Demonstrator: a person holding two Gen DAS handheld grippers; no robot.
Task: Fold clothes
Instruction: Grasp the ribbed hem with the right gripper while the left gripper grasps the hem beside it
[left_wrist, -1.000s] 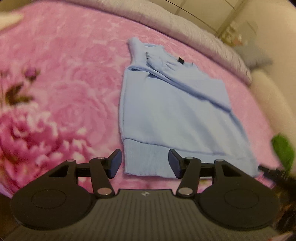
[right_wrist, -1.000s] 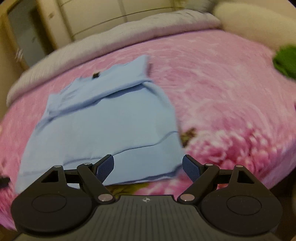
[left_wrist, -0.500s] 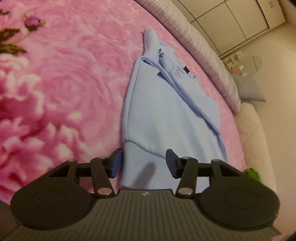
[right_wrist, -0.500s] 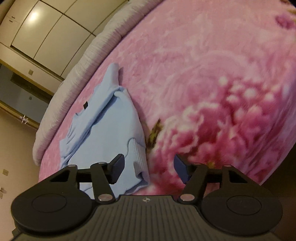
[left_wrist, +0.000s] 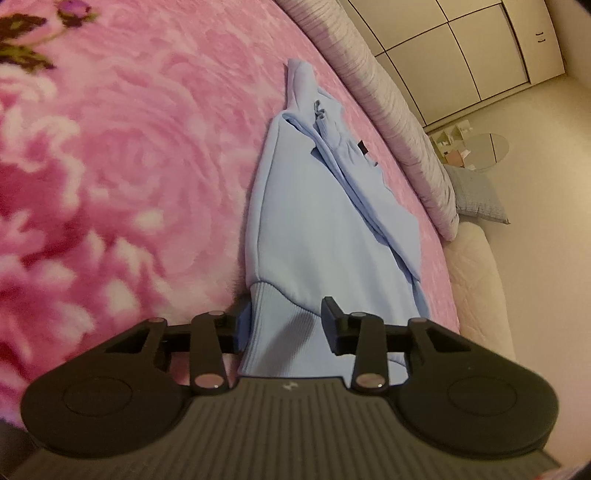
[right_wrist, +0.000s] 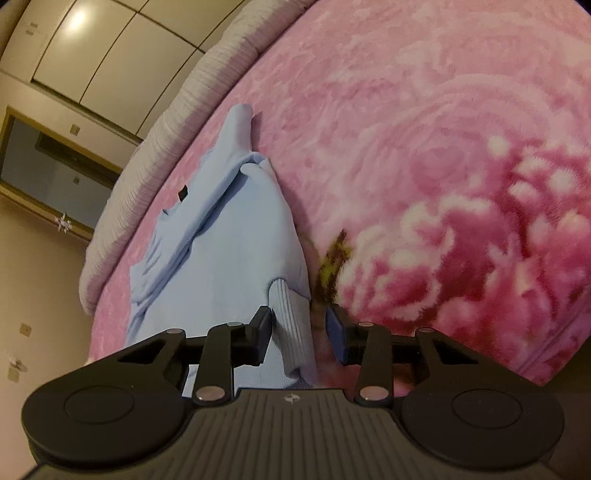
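A light blue sweatshirt (left_wrist: 325, 229) lies flat on the pink floral blanket (left_wrist: 122, 155), sleeves folded across its upper part. My left gripper (left_wrist: 286, 326) is open, its jaws on either side of the ribbed hem (left_wrist: 280, 325) at the sweatshirt's left corner. The sweatshirt also shows in the right wrist view (right_wrist: 236, 236). My right gripper (right_wrist: 297, 334) is open, its jaws on either side of the ribbed hem (right_wrist: 291, 321) at the right corner. Neither pair of jaws has closed on the cloth.
The pink blanket (right_wrist: 443, 147) covers the bed. A grey striped bolster (left_wrist: 399, 122) runs along the far edge. A cream headboard cushion (left_wrist: 476, 280) and a grey pillow (left_wrist: 476, 199) lie beyond it. Wardrobe doors (right_wrist: 110, 48) stand behind.
Both grippers have dropped low and moved forward onto the hem corners. The jaws now straddle the ribbed hem, and both have narrowed a little.
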